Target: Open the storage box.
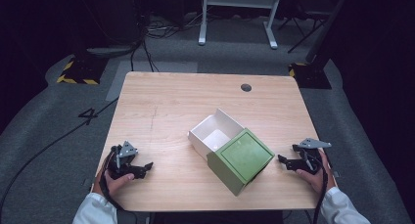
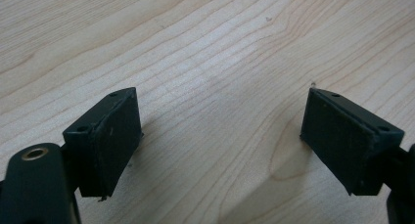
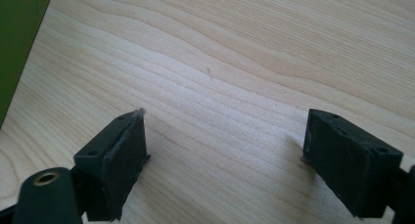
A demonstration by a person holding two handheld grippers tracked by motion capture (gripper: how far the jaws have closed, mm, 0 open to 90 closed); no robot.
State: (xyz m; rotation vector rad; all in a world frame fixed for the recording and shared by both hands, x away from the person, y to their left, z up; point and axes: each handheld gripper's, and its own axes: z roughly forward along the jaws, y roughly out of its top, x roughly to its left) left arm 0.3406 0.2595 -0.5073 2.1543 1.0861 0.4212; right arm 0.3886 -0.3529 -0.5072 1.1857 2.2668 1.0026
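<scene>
A white open box [image 1: 215, 131] lies on the wooden table [image 1: 176, 101], with its green lid [image 1: 241, 159] resting partly over its near right end. My left gripper [image 1: 145, 168] sits near the table's front left, held by a hand, jaws apart and empty [image 2: 222, 136] over bare wood. My right gripper [image 1: 284, 160] rests at the front right, just right of the green lid, also open with nothing between its jaws [image 3: 225, 160]. A green edge of the lid [image 3: 17, 43] shows at the left of the right gripper view.
A round cable hole [image 1: 246, 87] sits near the table's far edge. Grey carpet surrounds the table, with cables [image 1: 147, 43], a white desk frame [image 1: 237, 13] behind, and yellow-black taped bases [image 1: 78, 72] at the back left and back right.
</scene>
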